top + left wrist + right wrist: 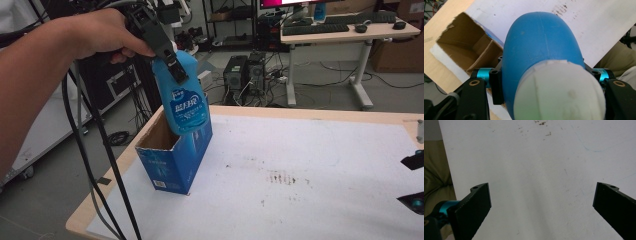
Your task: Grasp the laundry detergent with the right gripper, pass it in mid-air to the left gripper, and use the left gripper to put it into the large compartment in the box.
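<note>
On the white mat (stained), the box stands.

The blue bottle carries a front label with a small white oval brand mark above a line of large white Chinese characters; the characters are too blurred in the high view to read for certain. The blue carton, standing near the left edge of the table, has small white print running down its front face and a small white patch of print near its lower corner, neither of them legible. Nothing readable appears in the two gripper views.
</note>
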Available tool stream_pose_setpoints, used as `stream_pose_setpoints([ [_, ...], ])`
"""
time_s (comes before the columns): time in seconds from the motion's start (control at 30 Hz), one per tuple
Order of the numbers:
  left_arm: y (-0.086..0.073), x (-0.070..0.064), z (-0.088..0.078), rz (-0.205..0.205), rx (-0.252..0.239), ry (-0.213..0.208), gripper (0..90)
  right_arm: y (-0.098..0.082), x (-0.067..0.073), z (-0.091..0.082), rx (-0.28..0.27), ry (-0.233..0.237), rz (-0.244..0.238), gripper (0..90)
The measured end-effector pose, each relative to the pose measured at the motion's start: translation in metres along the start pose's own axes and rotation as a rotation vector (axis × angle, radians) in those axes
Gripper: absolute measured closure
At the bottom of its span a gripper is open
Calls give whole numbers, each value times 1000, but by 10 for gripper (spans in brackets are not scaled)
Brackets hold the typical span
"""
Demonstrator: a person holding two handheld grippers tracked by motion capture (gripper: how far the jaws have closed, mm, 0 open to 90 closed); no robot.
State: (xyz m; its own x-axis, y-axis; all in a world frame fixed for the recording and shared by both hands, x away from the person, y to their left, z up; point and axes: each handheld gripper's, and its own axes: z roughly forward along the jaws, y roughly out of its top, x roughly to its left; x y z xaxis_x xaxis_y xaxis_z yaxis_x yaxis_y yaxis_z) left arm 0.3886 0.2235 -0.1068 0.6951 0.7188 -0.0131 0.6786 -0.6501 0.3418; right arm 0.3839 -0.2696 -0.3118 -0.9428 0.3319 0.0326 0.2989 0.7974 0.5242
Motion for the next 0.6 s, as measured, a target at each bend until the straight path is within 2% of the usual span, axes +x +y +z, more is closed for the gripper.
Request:
stream_pose_setpoints([
  [0.23, -16, 16, -12, -13, -27, 16, 375, 1, -2, 2, 4, 1, 3, 8],
  [0.3, -16, 16, -12, -13, -27, 16, 375, 1, -2, 2, 4, 2, 4, 8],
  [0.37, -23, 22, -12, -8, -22, 35, 376, 2, -2, 3, 6, 1, 7, 8],
  [0.5, -28, 28, -10, -8, -12, 41, 376, 2, -3, 4, 5, -3, 10, 8],
  [0.6, -32, 30, -5, 12, -11, 49, 375, 2, -3, 4, 8, -4, 15, 8],
])
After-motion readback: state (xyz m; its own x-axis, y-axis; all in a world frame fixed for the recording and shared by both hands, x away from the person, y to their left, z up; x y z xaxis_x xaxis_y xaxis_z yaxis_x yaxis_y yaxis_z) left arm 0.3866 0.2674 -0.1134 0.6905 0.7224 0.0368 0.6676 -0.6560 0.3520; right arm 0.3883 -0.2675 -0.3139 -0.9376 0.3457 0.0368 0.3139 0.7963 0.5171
